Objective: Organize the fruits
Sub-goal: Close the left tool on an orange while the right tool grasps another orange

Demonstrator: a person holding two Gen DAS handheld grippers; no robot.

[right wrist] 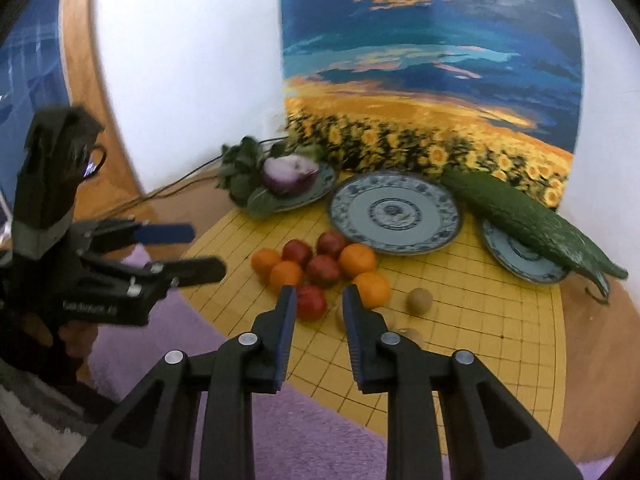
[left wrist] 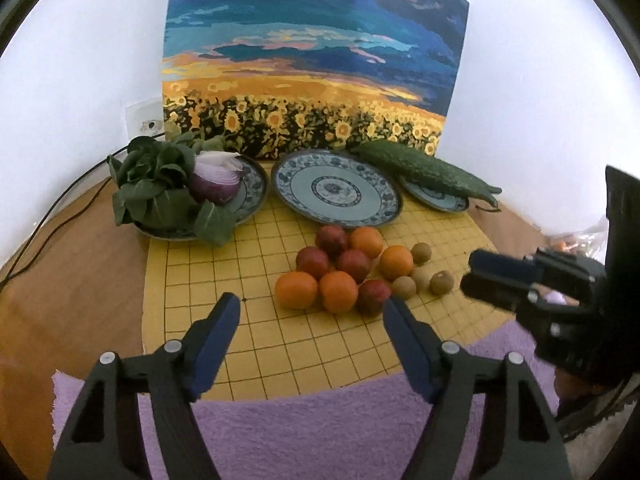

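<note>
A pile of oranges, red apples and brown kiwis lies on the yellow grid mat, in front of an empty blue patterned plate. My left gripper is open and empty just in front of the pile. My right gripper is open and empty, its tips just short of a red apple and an orange. The right gripper also shows at the right of the left wrist view. The left gripper shows at the left of the right wrist view.
A left plate holds leafy greens and a cut red onion. A cucumber lies across a right plate. A sunflower painting leans on the wall. A purple towel lies nearest me.
</note>
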